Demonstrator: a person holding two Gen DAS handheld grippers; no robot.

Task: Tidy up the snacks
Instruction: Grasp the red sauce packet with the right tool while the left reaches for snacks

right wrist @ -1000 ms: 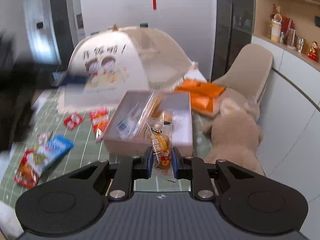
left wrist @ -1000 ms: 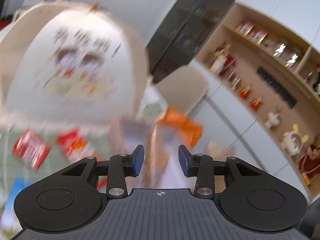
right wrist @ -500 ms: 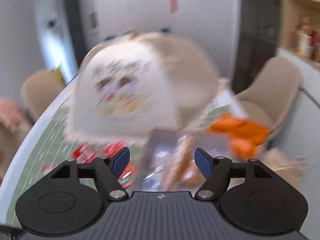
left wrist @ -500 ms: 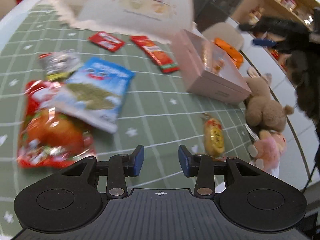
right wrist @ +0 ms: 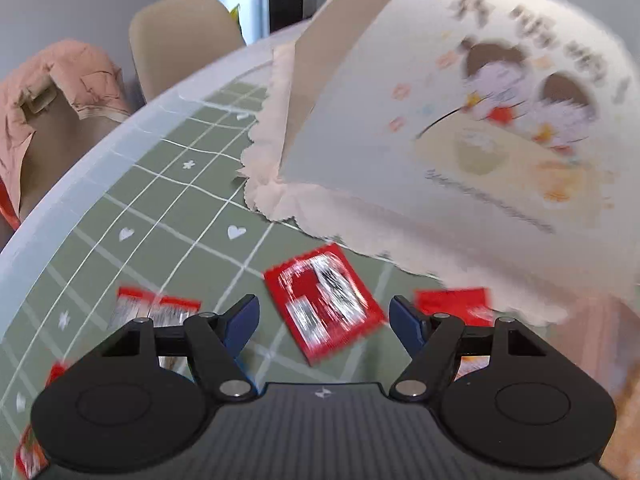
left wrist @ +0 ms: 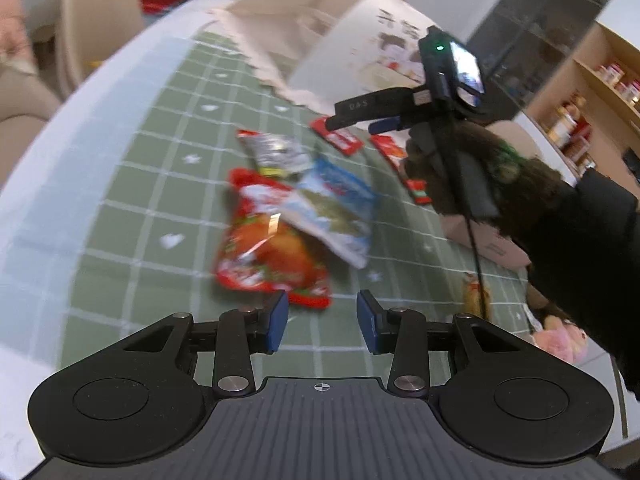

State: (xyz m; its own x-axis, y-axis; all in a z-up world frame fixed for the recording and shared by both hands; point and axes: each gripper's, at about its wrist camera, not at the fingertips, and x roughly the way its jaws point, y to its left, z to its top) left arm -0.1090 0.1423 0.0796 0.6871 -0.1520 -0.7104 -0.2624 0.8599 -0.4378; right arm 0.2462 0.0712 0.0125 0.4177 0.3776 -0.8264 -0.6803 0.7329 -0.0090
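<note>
In the left wrist view my left gripper [left wrist: 322,326] is open and empty, low over the green checked cloth [left wrist: 132,200]. Just ahead of it lies a big red snack bag [left wrist: 268,256] with a blue-white bag [left wrist: 332,208] overlapping it and a silver packet [left wrist: 276,152] beyond. My right gripper [left wrist: 352,126], held by a dark-sleeved hand, hovers over the small red packets [left wrist: 338,138]. In the right wrist view the right gripper [right wrist: 324,320] is open above a square red packet [right wrist: 326,304], not touching it. A yellow sausage packet [left wrist: 474,294] lies by the pink box [left wrist: 484,240].
A dome food cover [right wrist: 440,120] with a cartoon print stands close behind the red packets. A silver-red packet [right wrist: 156,312] and another red packet [right wrist: 456,300] flank the right gripper. Chairs [right wrist: 180,40], one with a pink jacket [right wrist: 52,92], line the table's rounded edge. A pink plush toy [left wrist: 560,336] sits at the right.
The right gripper let go of the yellow sausage packet, opened wide and swung left and down to the red packets. The left gripper swung down toward the big snack bags, jaws unchanged.
</note>
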